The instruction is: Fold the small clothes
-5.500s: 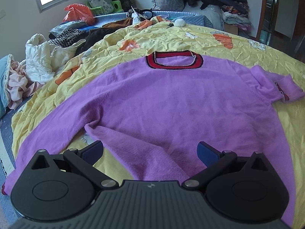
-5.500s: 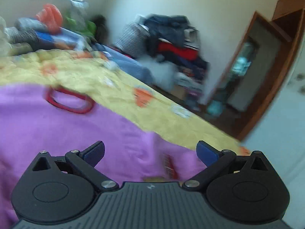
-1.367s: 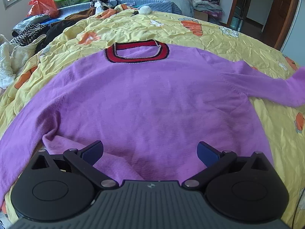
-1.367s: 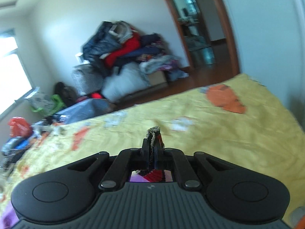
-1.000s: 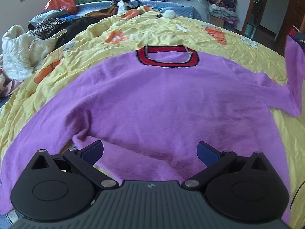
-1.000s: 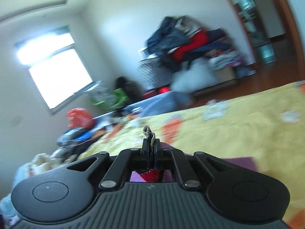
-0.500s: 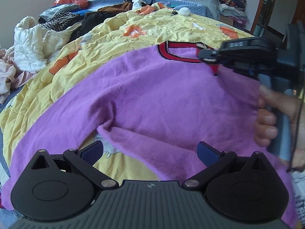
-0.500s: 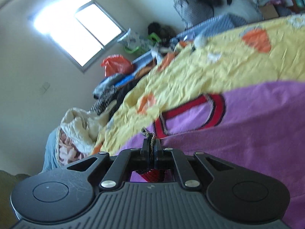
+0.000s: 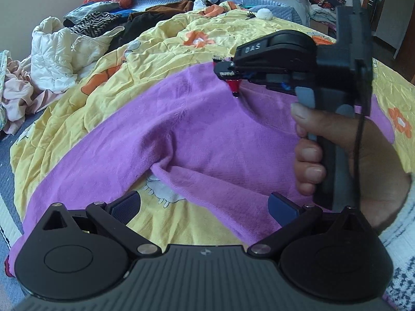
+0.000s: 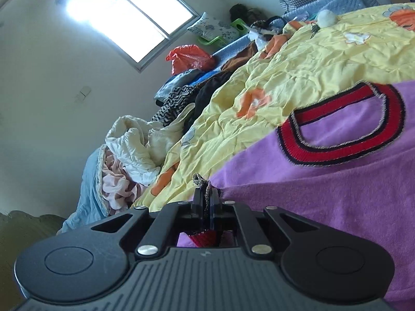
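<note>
Yellow quilt (image 9: 160,49) now shows sleeve cuff (image 9: 234,85) carried over purple sweater (image 9: 181,134).

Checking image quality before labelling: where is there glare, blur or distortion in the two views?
Right wrist view: window blown out, horizon tilted, collar slightly smeared. Left wrist view: evenly lit, sharp on the purple sweater, with fisheye bulging of the yellow quilt.
</note>
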